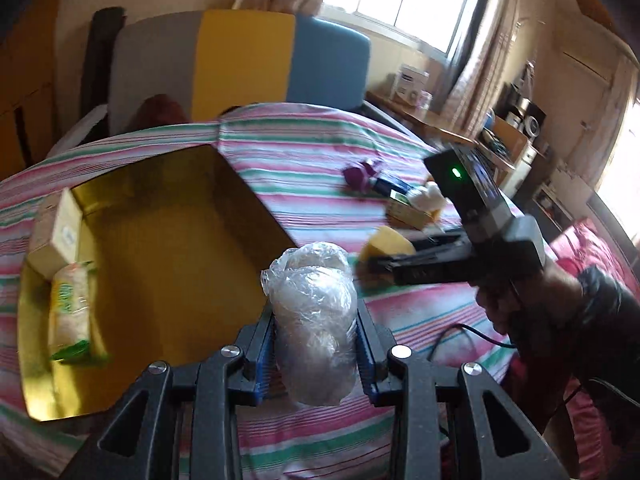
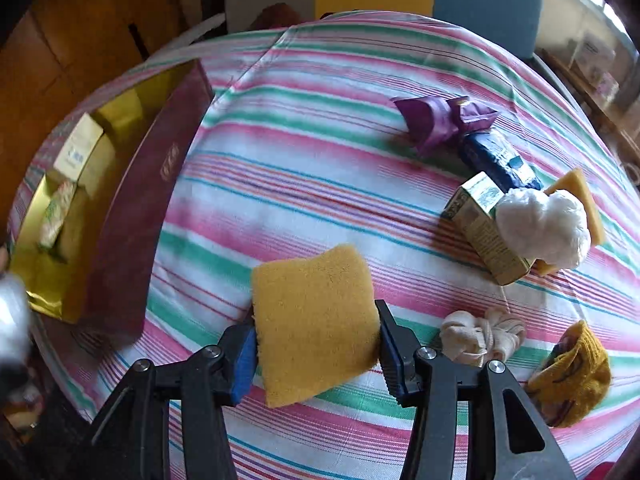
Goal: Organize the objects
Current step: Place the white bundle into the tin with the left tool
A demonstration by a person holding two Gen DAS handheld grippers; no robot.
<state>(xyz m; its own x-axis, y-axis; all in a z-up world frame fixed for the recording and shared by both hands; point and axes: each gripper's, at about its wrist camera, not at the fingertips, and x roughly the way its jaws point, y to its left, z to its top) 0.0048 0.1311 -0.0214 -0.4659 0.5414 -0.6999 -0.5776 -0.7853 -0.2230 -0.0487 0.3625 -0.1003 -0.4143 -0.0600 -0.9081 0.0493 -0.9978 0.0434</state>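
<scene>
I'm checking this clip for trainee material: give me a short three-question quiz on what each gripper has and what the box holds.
1. True or false: the left gripper is shut on a yellow sponge.
2. What does the right gripper grip? A) clear plastic-wrapped bundle B) yellow sponge C) purple wrapper
3. Fill in: the gold-lined box already holds a small carton and a green-and-white ____.

Key: 1 false, it grips the clear plastic-wrapped bundle; 2 B; 3 packet.
</scene>
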